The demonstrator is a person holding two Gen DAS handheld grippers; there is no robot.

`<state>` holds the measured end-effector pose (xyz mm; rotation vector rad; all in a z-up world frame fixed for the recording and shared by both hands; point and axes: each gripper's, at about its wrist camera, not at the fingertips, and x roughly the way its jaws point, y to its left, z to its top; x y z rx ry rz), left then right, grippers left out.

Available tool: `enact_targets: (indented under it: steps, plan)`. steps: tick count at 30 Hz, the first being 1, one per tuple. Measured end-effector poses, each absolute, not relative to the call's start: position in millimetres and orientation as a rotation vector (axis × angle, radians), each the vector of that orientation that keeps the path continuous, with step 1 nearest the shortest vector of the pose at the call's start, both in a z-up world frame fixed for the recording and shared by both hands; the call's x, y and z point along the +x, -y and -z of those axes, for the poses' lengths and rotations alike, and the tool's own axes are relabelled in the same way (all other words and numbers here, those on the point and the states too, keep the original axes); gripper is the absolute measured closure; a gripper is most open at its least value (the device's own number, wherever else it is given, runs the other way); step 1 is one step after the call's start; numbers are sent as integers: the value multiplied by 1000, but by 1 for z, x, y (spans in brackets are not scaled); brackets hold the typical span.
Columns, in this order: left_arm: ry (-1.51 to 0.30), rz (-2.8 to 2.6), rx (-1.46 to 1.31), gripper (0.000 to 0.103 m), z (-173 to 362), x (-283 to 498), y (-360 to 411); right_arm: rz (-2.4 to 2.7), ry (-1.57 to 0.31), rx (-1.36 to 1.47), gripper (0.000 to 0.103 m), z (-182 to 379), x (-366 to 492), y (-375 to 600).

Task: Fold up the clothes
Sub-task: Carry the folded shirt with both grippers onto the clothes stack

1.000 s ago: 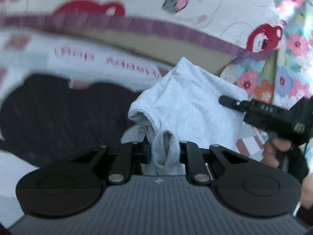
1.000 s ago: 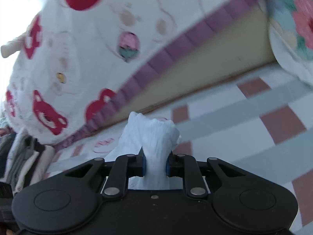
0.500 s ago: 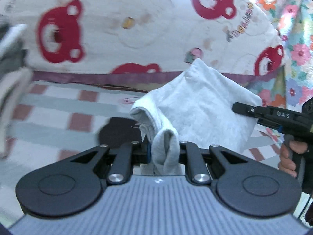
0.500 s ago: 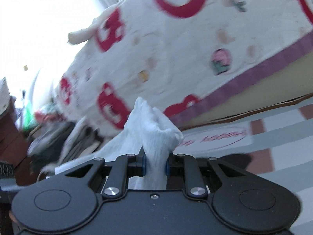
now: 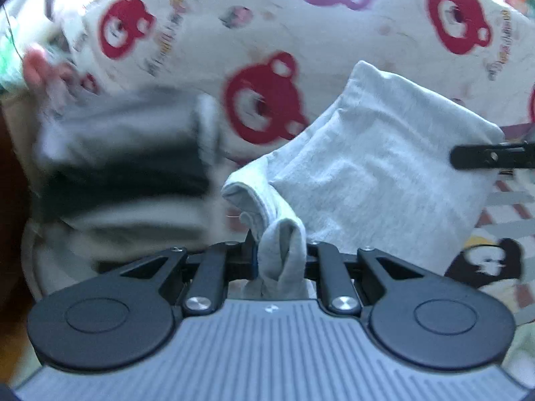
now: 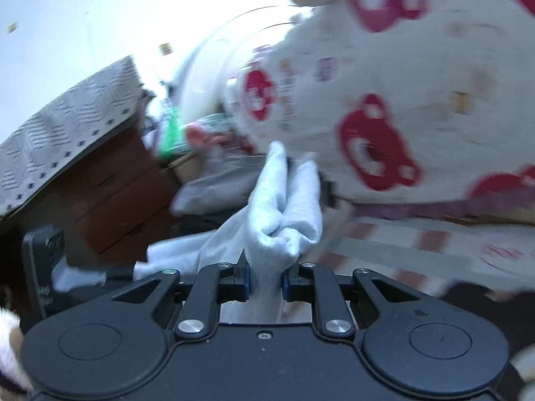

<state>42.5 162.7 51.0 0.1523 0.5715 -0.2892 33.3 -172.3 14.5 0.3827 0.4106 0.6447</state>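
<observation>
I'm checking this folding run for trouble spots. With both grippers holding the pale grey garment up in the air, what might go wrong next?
The left gripper and the right gripper each pinch only a small bunched bit of the pale grey knit garment, so a corner may slip free. The hanging fold may also open up. It might brush the blurred stack of grey and black clothes close by.

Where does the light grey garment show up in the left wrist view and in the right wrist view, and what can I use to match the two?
Left wrist: the light grey garment spreads from centre to right, one end pinched in the left gripper.
Right wrist: the garment rises at centre, bunched in the right gripper.
Shared landmark: the red bear-print bedding behind it.
</observation>
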Motion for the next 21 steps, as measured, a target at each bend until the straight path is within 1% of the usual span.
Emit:
enact_targets:
  steps: [5,10,12,15,16,18,21]
  plan:
    - [-561,189,180,89,-111,107,-230,-776,-393,421,83,-49,93,111]
    - [-502,54,293,89,-153,194,-258,-870,-341,508,83,-73,175,51]
    - [-478,8,297,89,-165,228,-273,-895,-346,593,83,-72,210,30]
    - [-497,-61,257,89,-166,284,-293,-874,-386,746,83,-56,260,4]
    - [-507,-78,262,89,-161,297,-294,-864,-389,749,83,-52,270,-2]
    - [-537,-84,319,89,-146,325,-292,-845,-396,752,83,-38,282,-15]
    - [-591,-71,377,89,-125,358,-288,-833,-476,889,83,-5,287,-17]
